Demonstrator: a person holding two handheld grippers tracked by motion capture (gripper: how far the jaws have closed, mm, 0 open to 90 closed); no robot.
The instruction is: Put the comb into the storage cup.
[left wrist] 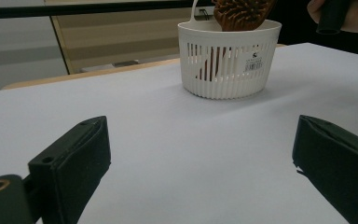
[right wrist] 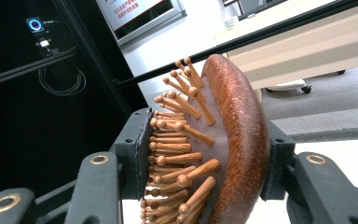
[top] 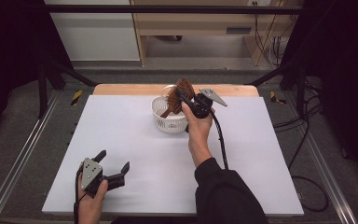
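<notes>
Hairbrush (right wrist: 228, 140) | clamped in right hand-held gripper (right wrist: 205, 149); above basket (top: 168, 116)

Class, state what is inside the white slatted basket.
A wooden hairbrush stands with its handle down in the basket, its head clamped by the right gripper. The basket floor is hidden.
</notes>
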